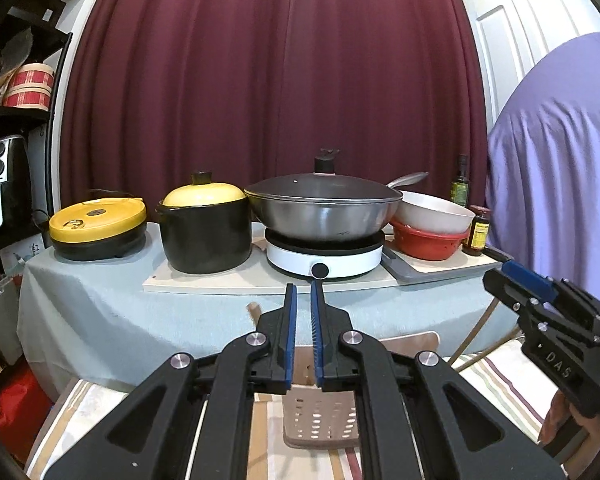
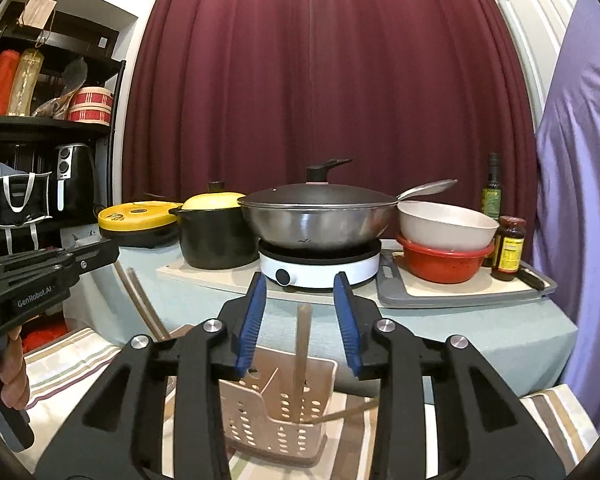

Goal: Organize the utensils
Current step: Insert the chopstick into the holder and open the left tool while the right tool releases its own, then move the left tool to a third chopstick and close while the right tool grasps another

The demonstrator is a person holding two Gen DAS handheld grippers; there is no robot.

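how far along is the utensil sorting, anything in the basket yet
Done: one wooden stick stands upright in the perforated basket. In hand: nothing; the right gripper is open above it, the left gripper nearly shut and empty. Left: another stick leans against the basket's outside.

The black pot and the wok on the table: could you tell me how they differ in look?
The black pot is tall and dark with a domed yellow lid; the wok is wide, shallow, bare metal with a flat dark lid. The pot stands on a pale board; the wok sits on a white cooker. Both are lidded, each lid with a black knob.
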